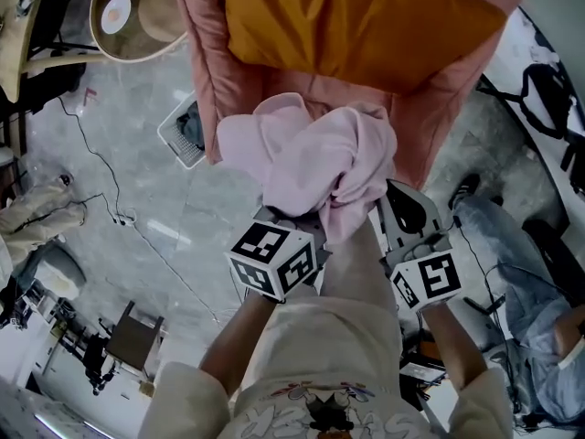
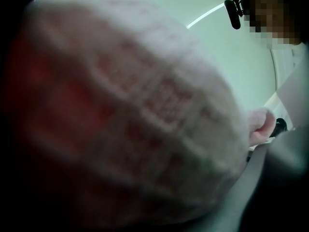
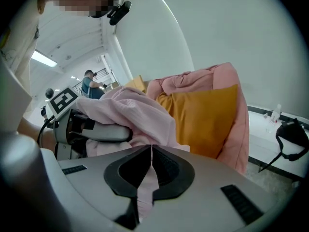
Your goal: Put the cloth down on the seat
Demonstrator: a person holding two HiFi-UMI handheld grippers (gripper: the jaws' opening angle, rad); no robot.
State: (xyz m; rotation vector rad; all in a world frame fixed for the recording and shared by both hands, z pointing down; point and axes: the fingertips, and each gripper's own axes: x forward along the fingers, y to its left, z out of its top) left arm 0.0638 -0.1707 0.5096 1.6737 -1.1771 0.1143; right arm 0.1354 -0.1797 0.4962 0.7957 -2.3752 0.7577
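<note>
Set-down step: pink cloth bunched just above the armchair seat, right tool pinched together on a thin fold, left tool buried in the wad, grip unclear; next: settle it on the seat, open both.

Cloth: pale pink woven fabric, matt, soft, crumpled; coarse weave seen close up.
Seat: salmon padded textile cover, matt, creased.
Cushion: mustard fabric, smooth, faint sheen.
Right hand-held gripper: grey plastic shell, matt, smooth; black ribbed pads.
Marker cube: matt black-and-white print.
Floor: grey, stone-look, polished.
</note>
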